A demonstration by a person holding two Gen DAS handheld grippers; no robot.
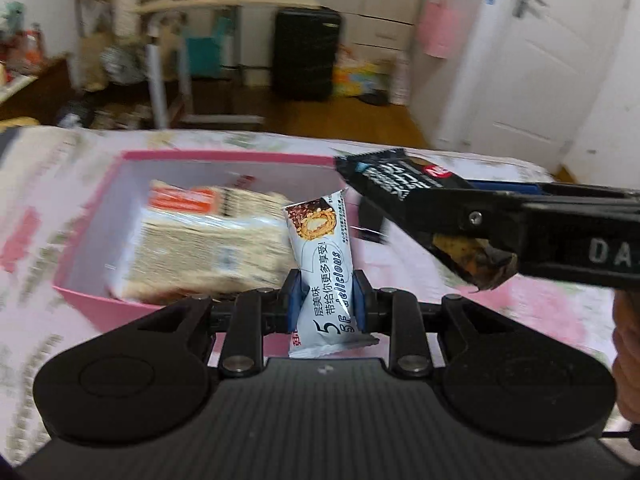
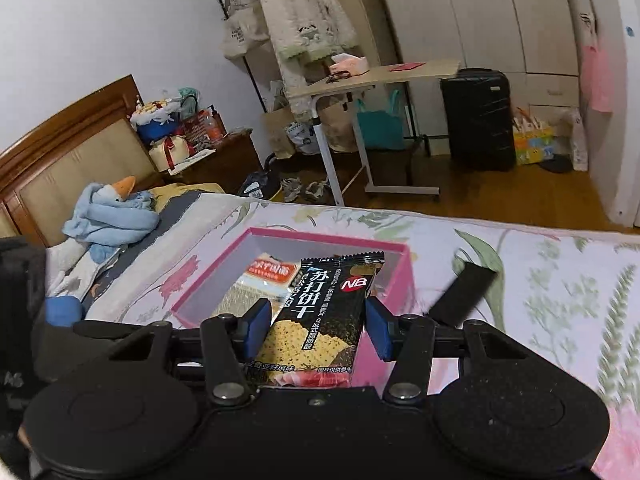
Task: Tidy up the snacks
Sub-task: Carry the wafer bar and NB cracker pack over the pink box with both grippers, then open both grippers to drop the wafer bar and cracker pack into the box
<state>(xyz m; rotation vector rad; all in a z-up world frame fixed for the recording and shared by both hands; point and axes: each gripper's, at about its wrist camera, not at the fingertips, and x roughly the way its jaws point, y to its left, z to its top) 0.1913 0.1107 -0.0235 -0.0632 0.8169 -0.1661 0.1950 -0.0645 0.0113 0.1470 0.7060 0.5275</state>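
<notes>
The left hand-held gripper (image 1: 326,304) pinches a pale-blue snack bar (image 1: 322,268); the right hand-held gripper (image 2: 318,328) clamps a black cracker packet (image 2: 324,320), both above the pink box (image 2: 400,280).

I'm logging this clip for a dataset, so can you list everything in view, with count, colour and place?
Pink box: one, pink walls, white inside, on the floral bedspread.
Cracker multipack: one, beige with an orange label, inside the box.
Wafer bar: one, light blue wrapper, between the left gripper's pads.
Soda cracker pack: one, black, between the right gripper's pads.
Black wrapper: one, on the bedspread right of the box.
Suitcase: one, black, by the wardrobe.
Side table: one, light wood top, white legs.
Left gripper: black, blue pads, shut.
Right gripper: black, blue pads, gripping the pack.
</notes>
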